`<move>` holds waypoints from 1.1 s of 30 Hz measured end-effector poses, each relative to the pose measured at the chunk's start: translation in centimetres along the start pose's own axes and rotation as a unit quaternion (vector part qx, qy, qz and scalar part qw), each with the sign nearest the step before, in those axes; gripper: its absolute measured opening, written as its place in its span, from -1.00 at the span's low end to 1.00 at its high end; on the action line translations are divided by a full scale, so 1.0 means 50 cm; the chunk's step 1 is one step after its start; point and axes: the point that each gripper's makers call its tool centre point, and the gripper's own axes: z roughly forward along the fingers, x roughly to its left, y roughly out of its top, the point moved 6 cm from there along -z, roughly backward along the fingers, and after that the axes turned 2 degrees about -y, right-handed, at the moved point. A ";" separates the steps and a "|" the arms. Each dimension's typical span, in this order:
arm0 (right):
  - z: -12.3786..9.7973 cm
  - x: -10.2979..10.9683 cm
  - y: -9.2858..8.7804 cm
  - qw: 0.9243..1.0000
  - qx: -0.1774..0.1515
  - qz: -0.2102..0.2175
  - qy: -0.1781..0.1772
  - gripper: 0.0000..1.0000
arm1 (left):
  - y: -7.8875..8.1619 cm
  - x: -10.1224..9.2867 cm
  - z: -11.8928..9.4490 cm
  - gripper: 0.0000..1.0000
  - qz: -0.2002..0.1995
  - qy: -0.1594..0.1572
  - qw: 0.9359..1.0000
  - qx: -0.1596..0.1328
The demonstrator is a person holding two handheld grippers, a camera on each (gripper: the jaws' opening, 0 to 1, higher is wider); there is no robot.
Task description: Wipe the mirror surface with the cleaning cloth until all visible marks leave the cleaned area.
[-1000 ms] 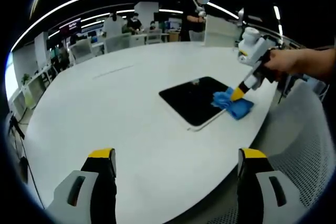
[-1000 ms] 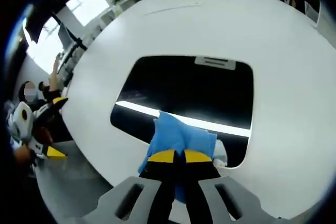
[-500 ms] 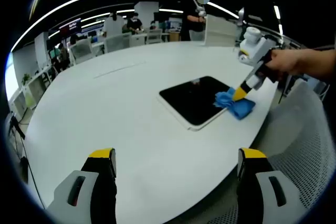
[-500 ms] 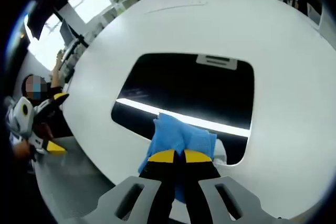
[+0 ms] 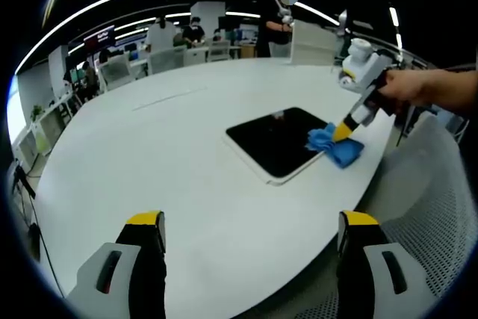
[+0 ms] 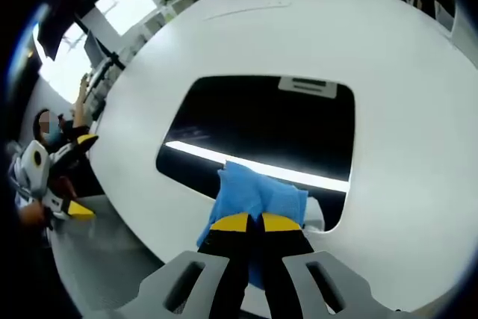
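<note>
The right claw (image 6: 247, 222) has its two yellow-tipped jaws pinched together on a bunched fold of the blue cloth (image 6: 258, 193), gripping it at the top so that the loose part spreads beneath and meets the glass; the cloth lies at the near edge of the mirror (image 6: 261, 128), partly on the dark surface and partly over its pale rim, which looks like the start or end of a stroke along that side; in the left gripper view the same right claw (image 5: 344, 131) comes down steeply from a hand (image 5: 418, 89) at the right, pressing the cloth (image 5: 334, 145) onto the mirror's (image 5: 278, 142) right corner, the steep angle probably there to put weight on the cloth; the mirror lies flat on the white counter (image 6: 418, 95), close to its near right edge, so it can be reached from the seated side; a bright strip across the glass appears to be a reflected ceiling light and not a mark, and I cannot tell from these views whether marks remain; the left claw (image 5: 252, 225) hangs well back over the bare counter (image 5: 164, 155), jaws wide apart and holding nothing, apparently kept clear so that mirror and cloth stay in sight; office desks and people stand far behind.
</note>
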 end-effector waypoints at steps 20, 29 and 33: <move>-0.017 -0.045 -0.013 1.000 -0.003 0.022 -0.007 -1.00 | -0.001 0.000 0.001 0.91 0.001 0.000 1.000 0.004; -0.018 -0.047 -0.013 1.000 -0.001 0.018 -0.011 -1.00 | -0.001 -0.002 0.001 0.92 0.002 0.000 1.000 0.005; -0.018 -0.047 -0.011 1.000 0.001 0.018 -0.011 -1.00 | -0.002 -0.002 0.001 0.91 0.002 -0.001 1.000 0.006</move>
